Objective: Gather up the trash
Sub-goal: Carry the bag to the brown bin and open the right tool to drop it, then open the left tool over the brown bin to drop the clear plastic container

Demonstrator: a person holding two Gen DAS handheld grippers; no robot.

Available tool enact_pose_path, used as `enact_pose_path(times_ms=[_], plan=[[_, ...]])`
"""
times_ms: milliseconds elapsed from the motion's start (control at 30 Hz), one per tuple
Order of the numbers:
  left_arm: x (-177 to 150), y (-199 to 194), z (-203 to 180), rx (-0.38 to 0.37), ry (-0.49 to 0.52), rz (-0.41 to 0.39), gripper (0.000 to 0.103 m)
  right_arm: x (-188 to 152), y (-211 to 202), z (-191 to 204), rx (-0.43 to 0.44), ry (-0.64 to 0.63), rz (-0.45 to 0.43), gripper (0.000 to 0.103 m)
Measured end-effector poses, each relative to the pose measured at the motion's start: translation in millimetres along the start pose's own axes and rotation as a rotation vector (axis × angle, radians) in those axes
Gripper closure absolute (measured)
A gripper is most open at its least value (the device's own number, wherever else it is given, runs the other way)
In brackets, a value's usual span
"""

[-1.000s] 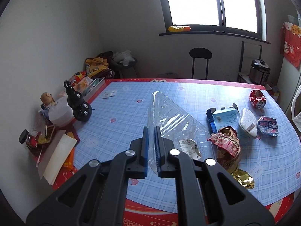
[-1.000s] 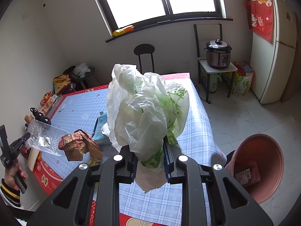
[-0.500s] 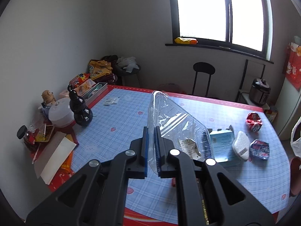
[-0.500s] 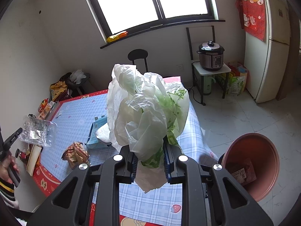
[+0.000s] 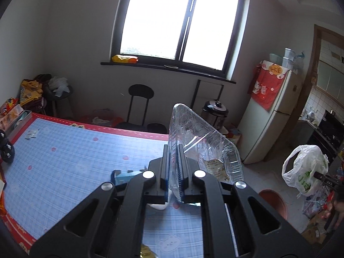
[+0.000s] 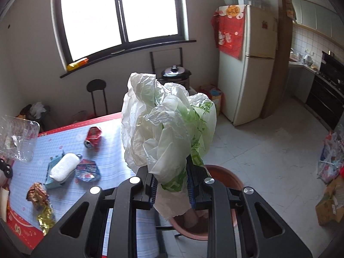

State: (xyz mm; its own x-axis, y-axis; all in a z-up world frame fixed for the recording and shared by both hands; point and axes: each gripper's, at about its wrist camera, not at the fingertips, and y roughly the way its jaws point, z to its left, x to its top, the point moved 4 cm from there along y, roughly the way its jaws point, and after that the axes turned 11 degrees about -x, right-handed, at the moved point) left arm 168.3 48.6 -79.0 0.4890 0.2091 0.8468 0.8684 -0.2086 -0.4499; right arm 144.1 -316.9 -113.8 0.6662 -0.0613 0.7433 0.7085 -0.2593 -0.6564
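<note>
Your right gripper (image 6: 171, 185) is clamped on a crumpled white bag (image 6: 167, 129) with green print, jaws part closed round the bunched plastic, which billows up past the fingers. You carry it right over the terracotta bin (image 6: 223, 176) on the floor beside the table (image 6: 111, 150), so it looks placed for a drop: a light bag drifts, and holding it above the mouth keeps it from landing on the tiles. Inside the bin only a pale scrap shows low down; the bag and the gripper hide the rest. Your left gripper (image 5: 173, 172) is pinched nearly shut on one wall of a clear plastic tray (image 5: 200, 142), held on edge above the table's corner, with a paper label lying loose inside it against the lower wall. Gripping the thin rim rather than the body seems the only hold such a wide shell allows; it may flex or slip if swung hard. From the left view the bin (image 5: 273, 200) sits lower right, well apart from the tray, so that piece has farther to go. On the table more trash waits: a crushed red can (image 6: 93, 137), a white pouch (image 6: 64, 166) lying on a blue carton, a snack pack (image 6: 87, 169), a brown wrapper (image 6: 37, 193), and gold foil (image 6: 46, 218) near the edge.
</note>
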Motion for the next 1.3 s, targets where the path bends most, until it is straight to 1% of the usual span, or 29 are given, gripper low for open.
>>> enact_pose_path(times_ms=[100, 167, 300, 400, 433, 500, 567, 600, 633, 667, 700, 767, 867, 1033, 1167, 1300], plan=[[-6, 25, -37, -0.061, 0.018, 0.026, 0.092, -4, 24, -25, -0.060, -0.003, 0.046, 0.080], [-10, 38, -57, -0.089, 0.032, 0.041, 0.092, -9, 40, -37, -0.079, 0.005, 0.083, 0.080], [-18, 58, -94, -0.121, 0.049, 0.062, 0.092, -11, 59, -50, -0.062, 0.039, 0.117, 0.080], [-24, 64, -115, -0.136, 0.065, 0.072, 0.092, -10, 63, -52, -0.058, 0.038, 0.120, 0.077], [-26, 67, -122, -0.140, 0.072, 0.076, 0.092, -10, 65, -53, -0.052, 0.040, 0.122, 0.074], [-29, 65, -128, -0.150, 0.081, 0.082, 0.092, -7, 66, -52, -0.037, 0.045, 0.123, 0.064], [-31, 67, -136, -0.157, 0.090, 0.086, 0.092, -4, 64, -54, -0.029, 0.059, 0.106, 0.043], [-32, 67, -140, -0.161, 0.095, 0.089, 0.092, -2, 62, -55, -0.029, 0.067, 0.100, 0.036], [-32, 66, -143, -0.164, 0.100, 0.090, 0.092, 0, 60, -56, -0.024, 0.076, 0.093, 0.027], [-31, 67, -146, -0.168, 0.105, 0.091, 0.092, 2, 58, -58, -0.019, 0.087, 0.084, 0.021], [-31, 67, -149, -0.173, 0.110, 0.093, 0.092, 5, 54, -61, -0.014, 0.097, 0.076, 0.019], [-32, 69, -158, -0.185, 0.122, 0.097, 0.092, 9, 45, -66, -0.022, 0.116, 0.054, 0.008], [-31, 73, -171, -0.211, 0.146, 0.107, 0.092, 14, 26, -76, -0.033, 0.149, 0.003, 0.006], [-37, 89, -203, -0.270, 0.194, 0.136, 0.092, 10, 1, -98, -0.084, 0.180, -0.026, 0.006], [-47, 112, -239, -0.320, 0.249, 0.171, 0.092, 0, -16, -119, -0.116, 0.200, -0.035, 0.006], [-61, 141, -281, -0.375, 0.297, 0.216, 0.092, -12, -25, -140, -0.144, 0.220, -0.029, 0.006]])
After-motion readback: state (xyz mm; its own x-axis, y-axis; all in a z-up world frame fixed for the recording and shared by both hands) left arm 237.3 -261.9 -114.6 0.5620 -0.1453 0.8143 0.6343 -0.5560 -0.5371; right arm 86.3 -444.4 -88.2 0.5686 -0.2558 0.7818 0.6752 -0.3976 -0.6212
